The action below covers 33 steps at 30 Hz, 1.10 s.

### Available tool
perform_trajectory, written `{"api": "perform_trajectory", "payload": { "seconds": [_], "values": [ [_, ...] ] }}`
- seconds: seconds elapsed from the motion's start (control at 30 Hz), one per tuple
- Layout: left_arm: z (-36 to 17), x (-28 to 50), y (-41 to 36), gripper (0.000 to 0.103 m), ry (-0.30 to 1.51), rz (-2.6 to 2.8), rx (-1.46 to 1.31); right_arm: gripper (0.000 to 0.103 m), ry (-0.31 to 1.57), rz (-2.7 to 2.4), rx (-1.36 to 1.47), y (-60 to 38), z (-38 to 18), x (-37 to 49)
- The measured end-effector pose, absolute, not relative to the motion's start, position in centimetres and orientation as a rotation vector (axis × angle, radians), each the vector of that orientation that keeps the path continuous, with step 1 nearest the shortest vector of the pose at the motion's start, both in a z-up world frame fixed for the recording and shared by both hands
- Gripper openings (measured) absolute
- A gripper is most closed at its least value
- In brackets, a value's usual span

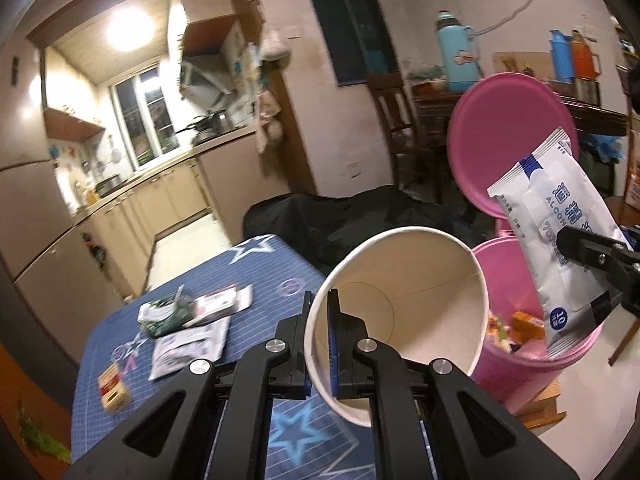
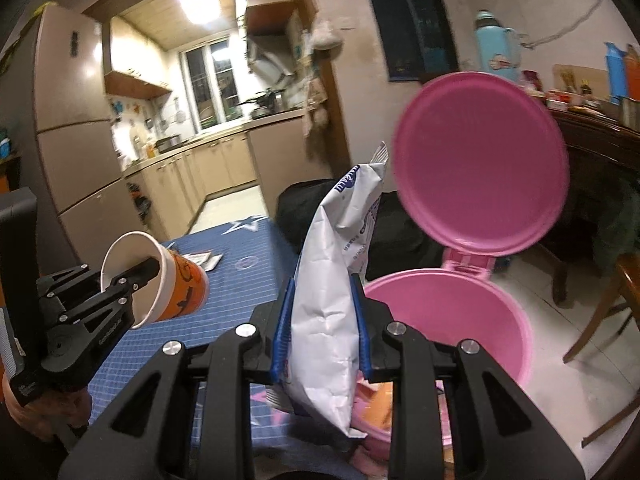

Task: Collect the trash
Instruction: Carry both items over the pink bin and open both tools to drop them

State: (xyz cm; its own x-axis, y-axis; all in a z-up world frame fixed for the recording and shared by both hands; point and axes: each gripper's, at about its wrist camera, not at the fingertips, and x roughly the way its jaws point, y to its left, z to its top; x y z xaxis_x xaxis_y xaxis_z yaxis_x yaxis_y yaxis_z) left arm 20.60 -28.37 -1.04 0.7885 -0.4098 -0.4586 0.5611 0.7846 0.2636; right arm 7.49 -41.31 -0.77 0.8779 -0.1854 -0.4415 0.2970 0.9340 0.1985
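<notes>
My left gripper (image 1: 319, 312) is shut on the rim of a white paper cup (image 1: 424, 276), orange outside (image 2: 182, 288), held on its side above the blue table edge, left of the pink bin (image 1: 516, 356). My right gripper (image 2: 322, 312) is shut on a white and blue wipes packet (image 2: 332, 320), upright over the open bin (image 2: 472, 320). The same packet (image 1: 560, 240) hangs above the bin's rim in the left wrist view. The bin's lid (image 2: 480, 160) stands open. Colourful wrappers (image 1: 520, 326) lie inside.
Several wrappers (image 1: 188, 324) and a small box (image 1: 114, 388) lie on the blue star-patterned tablecloth (image 1: 256, 276). A black bag (image 1: 360, 216) sits behind the table. A wooden chair (image 2: 612, 320) stands right of the bin. Kitchen cabinets run at back left.
</notes>
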Motion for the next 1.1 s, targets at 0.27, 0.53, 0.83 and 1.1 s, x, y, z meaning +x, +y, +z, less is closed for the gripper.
{"api": "perform_trajectory", "payload": {
  "seconds": [0.27, 0.53, 0.83, 1.1],
  "values": [
    [-1.4, 19.7, -33.8, 0.007, 0.408, -0.687, 0.425, 0.026, 0.428, -0.346, 0.276, -45.6, -1.1, 4.9],
    [-3.2, 18.9, -40.3, 0.007, 0.430, -0.825, 0.476, 0.026, 0.445, -0.406, 0.275, -48.3, -1.5, 3.2],
    [-4.8, 19.7, -43.3, 0.007, 0.450, -0.830, 0.501, 0.026, 0.485, -0.408, 0.285, -49.2, -3.0, 3.4],
    [-5.6, 20.0, -44.0, 0.007, 0.463, -0.835, 0.511, 0.026, 0.505, -0.397, 0.282, -49.5, -3.5, 4.2]
  ]
}}
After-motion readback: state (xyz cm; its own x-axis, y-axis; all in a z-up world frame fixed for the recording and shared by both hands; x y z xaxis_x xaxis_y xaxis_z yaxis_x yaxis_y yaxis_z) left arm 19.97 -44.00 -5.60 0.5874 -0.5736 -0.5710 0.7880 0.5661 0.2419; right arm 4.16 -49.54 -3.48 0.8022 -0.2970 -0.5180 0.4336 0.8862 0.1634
